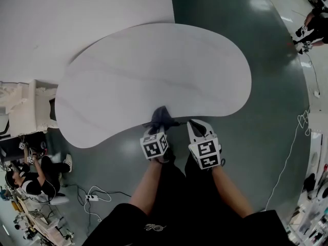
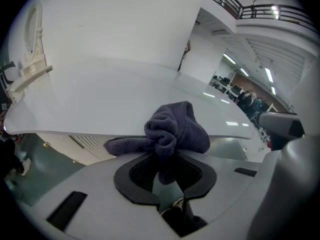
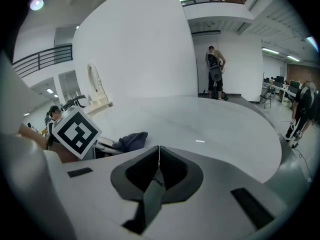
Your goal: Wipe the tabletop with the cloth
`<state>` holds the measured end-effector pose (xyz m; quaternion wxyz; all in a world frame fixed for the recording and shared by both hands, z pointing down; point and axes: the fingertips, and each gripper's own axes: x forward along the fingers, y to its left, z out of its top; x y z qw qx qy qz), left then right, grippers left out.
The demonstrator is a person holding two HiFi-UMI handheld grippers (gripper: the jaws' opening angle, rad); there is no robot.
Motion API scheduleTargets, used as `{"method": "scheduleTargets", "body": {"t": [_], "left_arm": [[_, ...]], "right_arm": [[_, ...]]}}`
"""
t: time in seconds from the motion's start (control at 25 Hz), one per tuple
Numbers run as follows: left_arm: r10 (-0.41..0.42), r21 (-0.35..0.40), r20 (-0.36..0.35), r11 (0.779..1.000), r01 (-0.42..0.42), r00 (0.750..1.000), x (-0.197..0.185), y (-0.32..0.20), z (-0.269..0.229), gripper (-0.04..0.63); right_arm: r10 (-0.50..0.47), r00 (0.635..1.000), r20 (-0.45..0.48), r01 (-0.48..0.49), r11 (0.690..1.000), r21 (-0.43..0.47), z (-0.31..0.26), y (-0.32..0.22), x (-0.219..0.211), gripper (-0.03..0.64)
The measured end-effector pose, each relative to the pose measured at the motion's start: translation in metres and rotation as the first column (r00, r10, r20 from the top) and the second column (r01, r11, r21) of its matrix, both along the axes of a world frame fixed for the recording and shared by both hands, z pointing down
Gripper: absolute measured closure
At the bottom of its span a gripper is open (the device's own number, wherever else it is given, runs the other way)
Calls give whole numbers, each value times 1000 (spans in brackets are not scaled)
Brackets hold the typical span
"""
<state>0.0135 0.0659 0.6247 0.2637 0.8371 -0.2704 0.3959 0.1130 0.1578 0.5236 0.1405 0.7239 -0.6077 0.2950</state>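
head view, looking steeply down: a white, kidney-shaped bench [image 1: 154, 70] on a dark green floor, with a person standing at its near edge. the left gripper [image 1: 159, 126] is clamped on a dark grey cloth [image 1: 163, 116], which sits bunched at the near rim of the bench. in the left gripper view the cloth bulges out in front of the jaws in a tight wad, with one flap trailing to the left along the rim. whether the wad presses on the top cannot be told. the right gripper [image 3: 159, 156] is just beside the left one, jaws together with nothing between them.

the wipe looks barely begun, since nearly all of the top lies ahead of the cloth. to do it well, bring the wad fully onto the surface and tilt the left gripper so cloth, not the jaws, meets the bench. a wad this bunched probably wipes a narrow strip, so overlapping passes would suit the curved outline. the right gripper should stay off the cloth's path.
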Motion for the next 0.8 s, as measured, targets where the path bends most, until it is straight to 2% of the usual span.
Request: {"method": "scheduleTargets", "body": {"t": [0.2, 0.48, 0.8], "left_arm": [[55, 3, 16, 998, -55, 998, 36, 27, -2, 520], [128, -22, -10, 991, -129, 992, 99, 87, 2, 520], [71, -73, -12, 995, -72, 997, 124, 111, 2, 520]], "right_arm": [[50, 999, 3, -50, 999, 13, -2, 30, 37, 606], [123, 992, 6, -123, 992, 30, -4, 82, 86, 606], [180, 983, -38, -178, 982, 59, -14, 130, 151, 606]]}}
